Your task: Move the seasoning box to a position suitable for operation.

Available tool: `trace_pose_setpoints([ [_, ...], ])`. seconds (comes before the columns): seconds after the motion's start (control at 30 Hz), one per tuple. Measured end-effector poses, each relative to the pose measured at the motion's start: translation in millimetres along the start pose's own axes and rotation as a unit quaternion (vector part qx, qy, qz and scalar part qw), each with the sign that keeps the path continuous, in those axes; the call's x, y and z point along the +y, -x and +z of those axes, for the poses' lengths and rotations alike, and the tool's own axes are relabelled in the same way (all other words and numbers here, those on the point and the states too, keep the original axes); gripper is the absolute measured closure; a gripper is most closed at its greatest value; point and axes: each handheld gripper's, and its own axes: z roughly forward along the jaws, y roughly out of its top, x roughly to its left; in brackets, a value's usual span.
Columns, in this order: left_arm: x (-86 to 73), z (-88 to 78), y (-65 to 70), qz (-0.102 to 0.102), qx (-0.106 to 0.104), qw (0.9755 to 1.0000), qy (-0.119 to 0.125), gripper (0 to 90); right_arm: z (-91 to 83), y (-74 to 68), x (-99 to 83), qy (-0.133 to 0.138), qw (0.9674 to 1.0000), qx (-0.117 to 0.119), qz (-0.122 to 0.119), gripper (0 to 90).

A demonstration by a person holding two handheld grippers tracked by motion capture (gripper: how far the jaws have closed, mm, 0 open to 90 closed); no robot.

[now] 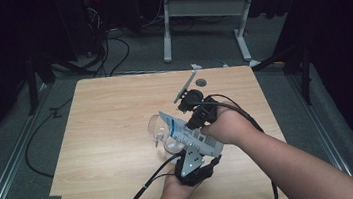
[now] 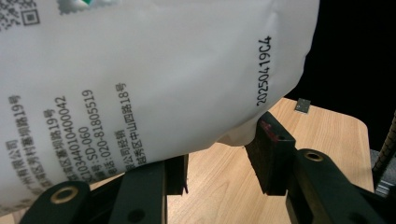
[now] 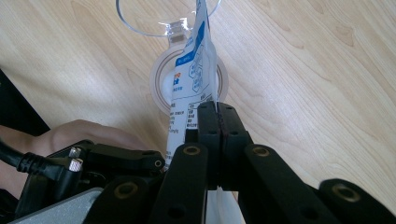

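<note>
Right claw is clamped tight on the white pouch's edge, holding it tilted over the clear glass on the desk. Your left claw sits under the pouch bottom, jaws partly apart; one pad looks to touch it, the other stands clear. Risk: tilt further and the contents may miss the rim, or the pouch nudges the glass over. Pouch mouth is hidden, so I can't tell whether it's open or pouring.
</note>
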Motion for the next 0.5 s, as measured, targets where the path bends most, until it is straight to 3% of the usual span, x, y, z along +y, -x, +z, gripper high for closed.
trace_pose_setpoints([
  [0.5, 1.0, 2.3, -2.8, -0.006, -0.003, 1.0, 0.002, 61.1, 1.0, 2.1, 2.5, -0.003, 1.0, -0.004, 0.003, 89.9],
])
